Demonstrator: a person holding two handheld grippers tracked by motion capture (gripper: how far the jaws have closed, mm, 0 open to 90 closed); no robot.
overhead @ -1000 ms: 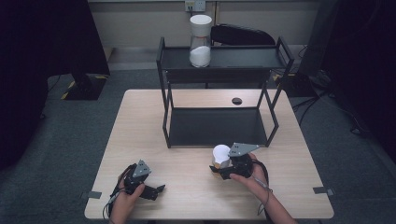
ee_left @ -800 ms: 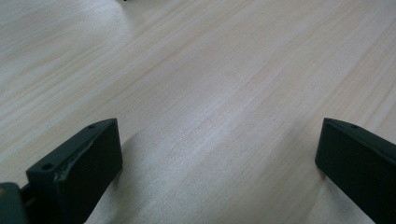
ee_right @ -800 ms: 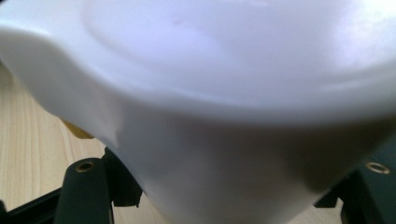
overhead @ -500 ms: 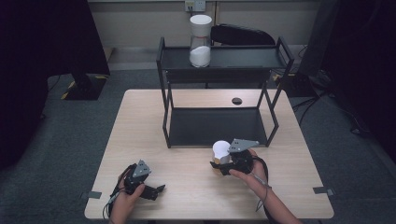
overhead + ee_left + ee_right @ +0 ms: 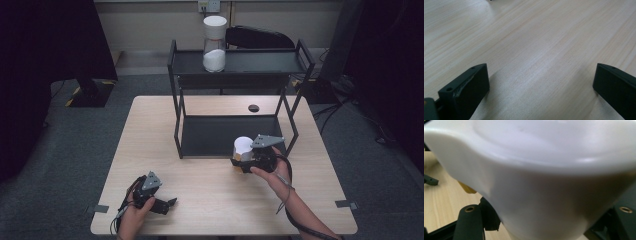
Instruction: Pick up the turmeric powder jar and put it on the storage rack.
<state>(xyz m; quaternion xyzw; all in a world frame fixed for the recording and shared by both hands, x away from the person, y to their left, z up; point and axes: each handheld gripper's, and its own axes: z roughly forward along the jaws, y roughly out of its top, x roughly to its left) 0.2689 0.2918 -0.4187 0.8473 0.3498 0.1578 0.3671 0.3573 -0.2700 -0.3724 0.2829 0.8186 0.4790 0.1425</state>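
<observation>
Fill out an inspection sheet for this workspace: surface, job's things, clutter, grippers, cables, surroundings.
Surface: light wooden table, bare in front.
Job's things: white cup gripped in the right gripper; black two-tier rack; white-lidded jar on its top shelf.
Clutter: small dark disc behind the rack.
Grippers: right gripper shut on the cup; left gripper open, low over the table.
Cables: one trails from each gripper.
Surroundings: grey carpet, dark curtains.

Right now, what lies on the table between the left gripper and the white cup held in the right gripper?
Bare wood. In the high view, the table between left gripper and white cup holds nothing.
</observation>
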